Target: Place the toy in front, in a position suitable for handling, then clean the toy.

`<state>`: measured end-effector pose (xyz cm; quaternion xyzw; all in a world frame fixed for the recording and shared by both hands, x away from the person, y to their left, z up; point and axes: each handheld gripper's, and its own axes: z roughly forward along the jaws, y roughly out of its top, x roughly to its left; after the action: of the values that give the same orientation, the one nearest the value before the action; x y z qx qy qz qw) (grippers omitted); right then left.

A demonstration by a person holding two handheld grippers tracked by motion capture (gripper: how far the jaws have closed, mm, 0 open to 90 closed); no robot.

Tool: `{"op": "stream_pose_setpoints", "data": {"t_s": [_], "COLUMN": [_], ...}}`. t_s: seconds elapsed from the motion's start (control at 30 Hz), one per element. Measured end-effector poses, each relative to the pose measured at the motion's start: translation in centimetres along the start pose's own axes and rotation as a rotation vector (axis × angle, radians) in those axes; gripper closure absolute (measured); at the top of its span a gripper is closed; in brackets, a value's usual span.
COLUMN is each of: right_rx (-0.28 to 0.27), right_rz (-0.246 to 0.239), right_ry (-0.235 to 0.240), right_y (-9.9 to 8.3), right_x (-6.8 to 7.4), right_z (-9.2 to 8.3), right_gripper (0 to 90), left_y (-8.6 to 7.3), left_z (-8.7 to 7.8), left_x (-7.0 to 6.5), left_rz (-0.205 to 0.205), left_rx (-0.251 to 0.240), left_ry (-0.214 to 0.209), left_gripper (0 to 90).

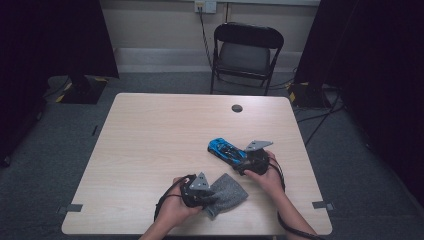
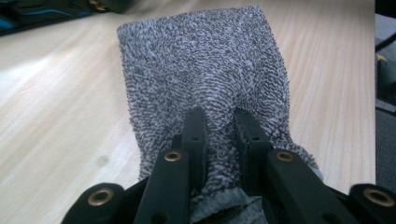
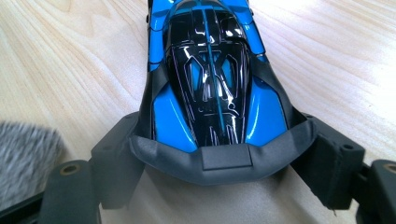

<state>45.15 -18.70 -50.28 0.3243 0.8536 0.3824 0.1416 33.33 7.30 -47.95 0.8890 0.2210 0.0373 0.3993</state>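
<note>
The left gripper (image 2: 219, 119) has its two black jaws pinched tight on a fold of the grey, nubbly terry cloth (image 2: 205, 70); the pile bunches up between them at the near hem, so the cloth is firmly caught. The right gripper (image 3: 219, 154) stands with its jaws spread wide around the tail of the glossy blue and black toy racing car (image 3: 212, 79), the pads pressing the rear bodywork from both flanks, so the car is clamped and steadied.

From where I stand, the cloth (image 1: 227, 192) lies flat on the pale wooden bench (image 1: 150, 150) at about six o'clock, near the front edge, and the car (image 1: 226, 149) sits just past it toward one o'clock, nose pointing away to ten o'clock. The two are close but apart.

I take this to be the start of a wipe: the car is held, the cloth just taken up. The next move, I would guess, calls for lifting the cloth clear of the bench and bringing it across onto the car's roof without loosening either grip, keeping the car from skidding on its wheels.

The left hand (image 1: 172, 207) lies low, forearm coming in from six o'clock, gripper (image 1: 199, 192) aimed toward three o'clock. The right hand (image 1: 270, 175) reaches further in, its gripper (image 1: 248, 161) angled toward ten o'clock.
</note>
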Motion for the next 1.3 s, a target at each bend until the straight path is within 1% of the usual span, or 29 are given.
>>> {"op": "stream_pose_setpoints", "data": {"t_s": [0.07, 0.1, 0.2, 0.23, 0.27, 0.33, 0.37, 0.43, 0.47, 0.5, 0.53, 0.57, 0.73, 0.77, 0.8, 0.83, 0.87, 0.9, 0.97, 1.0, 1.03, 1.07, 1.1, 1.13, 1.17, 1.2, 1.23, 1.27, 1.3], "right_rx": [0.000, 0.000, 0.000, 0.000, 0.000, 0.000, 0.000, -0.001, 0.000, 0.000, 0.000, 0.000, 0.000, 0.000, 0.000, 0.000, 0.000, 0.000, 0.000, 0.000, 0.000, 0.000, 0.000, 0.000, 0.000, 0.000, 0.000, 0.000, 0.000], "right_rz": [0.001, 0.001, 0.000, 0.000, 0.001, 0.000, 0.000, 0.000, 0.001, 0.001, 0.001, 0.001, 0.000, 0.000, 0.001, 0.001, 0.001, 0.001, 0.000, 0.001, 0.001, 0.001, 0.001, 0.000, 0.000, 0.001, 0.001, 0.001, 0.001], "right_ry": [0.000, 0.000, 0.000, 0.000, 0.000, 0.000, -0.001, -0.001, -0.001, -0.001, 0.000, 0.000, 0.000, 0.000, 0.000, 0.000, 0.000, 0.000, 0.000, 0.000, 0.000, 0.000, 0.000, 0.000, 0.000, 0.000, 0.000, 0.000, 0.000], "right_y": [0.0, 0.0, 0.0, 0.0, 0.0, 0.0, 0.0, 0.0, 0.0, 0.0, 0.0, 0.0, 0.0, 0.0, 0.0, 0.0, 0.0, 0.0, 0.0, 0.0, 0.0, 0.0, 0.0, 0.0, 0.0, 0.0, 0.0, 0.0, 0.0], "right_x": [0.0, 0.0, 0.0, 0.0, 0.0, 0.0, 0.0, 0.0, 0.0, 0.0, 0.0, 0.0, 0.0, 0.0, 0.0, 0.0, 0.0, 0.0, 0.0, 0.0, 0.0, 0.0, 0.0, 0.0, 0.0, 0.0, 0.0, 0.0, 0.0], "right_z": [0.0, 0.0, 0.0, 0.0, 0.0, 0.0, 0.0, 0.0, 0.0, 0.0, 0.0, 0.0, 0.0, 0.0, 0.0, 0.0, 0.0, 0.0, 0.0, 0.0, 0.0, 0.0, 0.0, 0.0, 0.0, 0.0, 0.0, 0.0, 0.0], "right_gripper": [23.2, 23.2, 23.2, 23.2, 23.2, 23.2, 23.2, 23.2, 23.2, 23.2, 23.2, 23.2, 23.2, 23.2, 23.2, 23.2, 23.2, 23.2, 23.2, 23.2, 23.2, 23.2, 23.2, 23.2, 23.2, 23.2, 23.2, 23.2, 23.2], "left_y": [0.1, 0.2, 0.6, 0.6, 0.9, 1.2, 1.4, 1.5, 1.9, 1.9, 2.2, 2.2, 3.3, 3.3, 3.7, 3.7, 4.3, 4.3, 5.0, 5.3, 5.3, 5.6, 5.9, 6.4, 6.4, 6.9, 6.9, 7.4, 7.4], "left_z": [-0.2, -0.6, -1.8, -1.8, -2.4, -2.8, -3.0, -3.1, -3.3, -3.3, -3.3, -3.3, -3.3, -3.3, -3.1, -3.1, -2.7, -2.7, -1.7, -1.4, -1.4, -0.9, -0.4, 0.5, 0.5, 1.4, 1.4, 2.2, 2.2], "left_x": [0.1, 0.3, 1.1, 1.1, 1.6, 2.0, 2.3, 2.5, 3.1, 3.1, 3.7, 3.7, 5.3, 5.3, 5.9, 5.9, 6.4, 6.4, 6.9, 7.1, 7.1, 7.1, 7.2, 7.3, 7.3, 7.4, 7.4, 7.2, 7.2], "left_rz": [-0.004, -0.016, -0.038, -0.038, -0.050, -0.054, -0.058, -0.065, -0.076, -0.076, -0.092, -0.092, -0.109, -0.109, -0.119, -0.119, -0.111, -0.111, -0.123, -0.118, -0.118, -0.117, -0.113, -0.102, -0.102, -0.098, -0.098, -0.087, -0.087], "left_rx": [-0.004, -0.005, -0.043, -0.043, -0.064, -0.083, -0.087, -0.097, -0.107, -0.107, -0.118, -0.118, -0.125, -0.125, -0.125, -0.125, -0.117, -0.117, -0.114, -0.110, -0.110, -0.102, -0.096, -0.074, -0.074, -0.065, -0.065, -0.061, -0.061], "left_ry": [0.005, 0.008, 0.029, 0.029, 0.043, 0.061, 0.063, 0.069, 0.078, 0.078, 0.086, 0.086, 0.129, 0.129, 0.142, 0.142, 0.154, 0.154, 0.171, 0.177, 0.177, 0.173, 0.172, 0.178, 0.178, 0.174, 0.174, 0.167, 0.167], "left_gripper": [77.0, 77.1, 77.1, 77.1, 77.1, 77.1, 77.1, 77.1, 77.1, 77.1, 77.1, 77.1, 77.0, 77.0, 77.0, 77.0, 77.0, 77.0, 77.0, 76.9, 77.0, 77.0, 77.0, 77.0, 76.9, 76.9, 76.9, 76.9, 76.8]}}
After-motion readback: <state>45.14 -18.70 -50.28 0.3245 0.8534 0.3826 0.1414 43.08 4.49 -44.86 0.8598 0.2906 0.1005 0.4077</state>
